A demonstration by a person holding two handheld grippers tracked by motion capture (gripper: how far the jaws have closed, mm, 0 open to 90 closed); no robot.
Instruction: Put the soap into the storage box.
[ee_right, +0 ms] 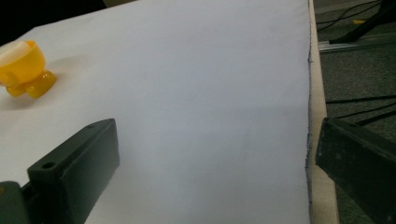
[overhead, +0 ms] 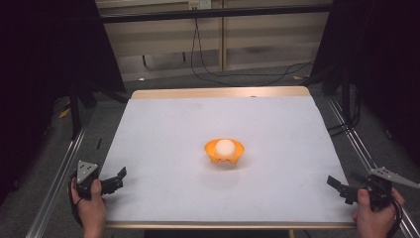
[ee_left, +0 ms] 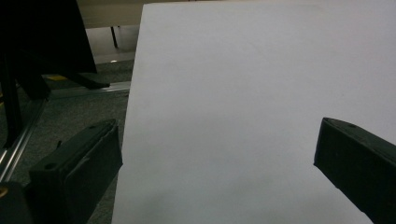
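A small orange bowl [overhead: 224,151] on stubby feet stands near the middle of the white table sheet [overhead: 218,124], with a white ball [overhead: 225,146] resting in it. In the right gripper view the orange bowl [ee_right: 24,69] sits at the far left. My left gripper [overhead: 115,179] hovers at the table's front left corner, held in a hand, open and holding nothing. My right gripper [overhead: 339,188] is at the front right corner, also open and holding nothing. Both are far from the bowl. The left gripper [ee_left: 217,154] and the right gripper [ee_right: 217,149] each show jaws spread wide over bare sheet.
The sheet covers a wooden table [overhead: 218,92] whose edge shows at the back and front. Metal rails [overhead: 59,173] run along both sides on grey carpet. Black cables [overhead: 237,74] lie on the floor behind the table. Dark curtains flank both sides.
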